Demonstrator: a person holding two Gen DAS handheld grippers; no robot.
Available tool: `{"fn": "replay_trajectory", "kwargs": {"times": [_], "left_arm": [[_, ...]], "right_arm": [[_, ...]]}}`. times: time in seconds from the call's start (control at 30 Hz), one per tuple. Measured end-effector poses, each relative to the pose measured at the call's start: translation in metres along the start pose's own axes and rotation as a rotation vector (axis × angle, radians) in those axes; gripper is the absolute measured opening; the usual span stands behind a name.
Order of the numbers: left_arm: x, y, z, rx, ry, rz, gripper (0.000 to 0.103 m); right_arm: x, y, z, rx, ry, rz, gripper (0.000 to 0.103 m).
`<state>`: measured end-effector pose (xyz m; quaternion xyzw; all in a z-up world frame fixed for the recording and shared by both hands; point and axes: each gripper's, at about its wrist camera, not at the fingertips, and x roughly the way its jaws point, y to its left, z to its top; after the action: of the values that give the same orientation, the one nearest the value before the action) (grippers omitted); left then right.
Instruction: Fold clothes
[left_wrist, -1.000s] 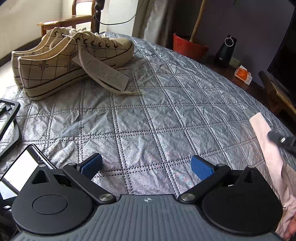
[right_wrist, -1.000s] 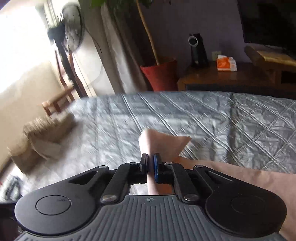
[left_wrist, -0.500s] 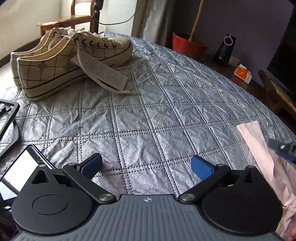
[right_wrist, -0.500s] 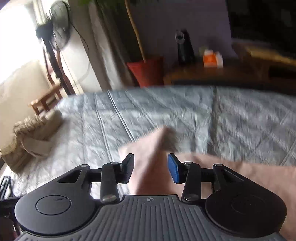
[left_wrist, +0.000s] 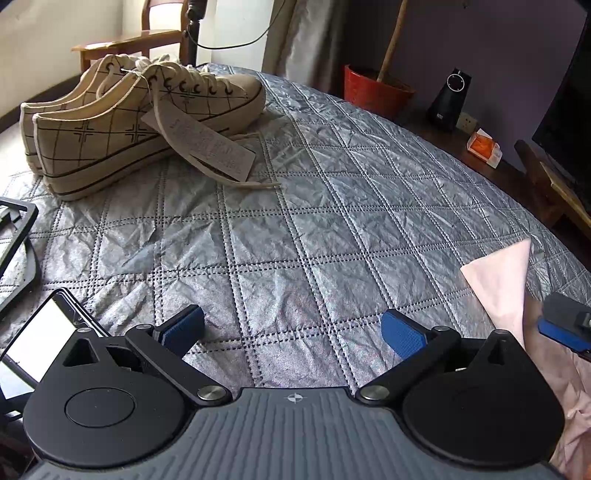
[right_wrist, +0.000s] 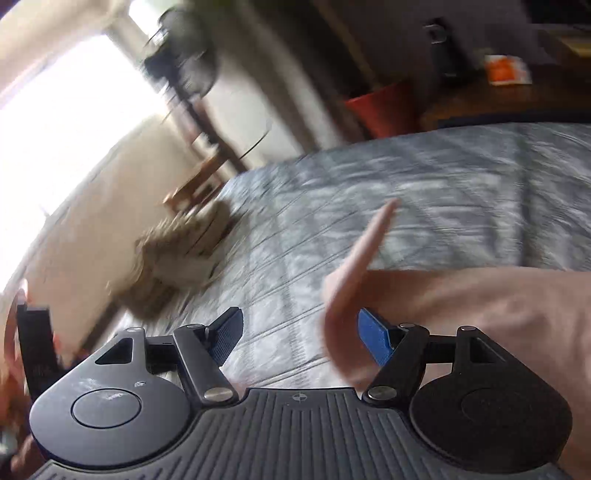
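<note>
Pink cloth, a pale thin garment (left_wrist: 506, 280), lies at the right edge of the grey quilted bedspread (left_wrist: 295, 229), one pointed corner reaching out onto the quilt and the rest bunched loosely toward the near right; how far it is folded I cannot tell from here. The left gripper (left_wrist: 291, 328) hovers low over bare quilt with its blue pads spread wide and nothing between them, well to the left of the cloth; the right gripper (right_wrist: 299, 336) is also spread wide, holding nothing, though a raised flap of the pink fabric (right_wrist: 354, 295) stands just against its right pad; that view is smeared with motion, so finer detail is lost. The garment looks light, soft and limp; it would likely sag and crease wherever it is lifted, and slide easily on the shiny quilt. A hold at the pointed corner or along a hem seems best to me, pinching a single layer at the edge; a grab in the bunched middle would probably gather several layers. A pair of cream checked canvas sneakers (left_wrist: 140, 122) sits at the far left, well clear.
</note>
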<state>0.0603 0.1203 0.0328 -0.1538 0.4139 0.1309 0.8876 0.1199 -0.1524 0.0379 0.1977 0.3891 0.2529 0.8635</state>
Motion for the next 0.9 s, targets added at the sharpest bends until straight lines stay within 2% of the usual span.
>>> {"fn": "replay_trajectory", "kwargs": {"times": [0.1,0.23,0.37,0.57,0.7,0.77,0.9], "left_arm": [[0.0,-0.001,0.0,0.002,-0.001,0.004,0.103],[-0.002,0.0,0.0,-0.005,-0.016,0.013,0.103],[-0.012,0.001,0.004,0.0,-0.088,0.05,0.103],[-0.01,0.004,0.005,-0.003,-0.069,0.05,0.103],[-0.011,0.005,0.006,-0.016,-0.07,0.049,0.103],[-0.01,0.003,0.005,-0.008,-0.068,0.049,0.103],[-0.009,0.0,0.004,0.002,-0.063,0.049,0.103]], "right_arm": [[0.014,0.002,0.001,-0.031,0.051,-0.035,0.081],[0.015,0.004,0.004,-0.007,0.007,-0.007,0.086],[0.002,-0.004,0.002,0.057,-0.027,0.038,0.091],[-0.018,-0.017,-0.001,0.153,-0.078,0.104,0.093],[-0.031,0.006,-0.006,-0.165,-0.013,-0.185,0.089],[-0.025,0.024,-0.009,-0.297,0.0,-0.263,0.088],[-0.002,0.048,-0.005,-0.436,0.01,-0.32,0.086]]}}
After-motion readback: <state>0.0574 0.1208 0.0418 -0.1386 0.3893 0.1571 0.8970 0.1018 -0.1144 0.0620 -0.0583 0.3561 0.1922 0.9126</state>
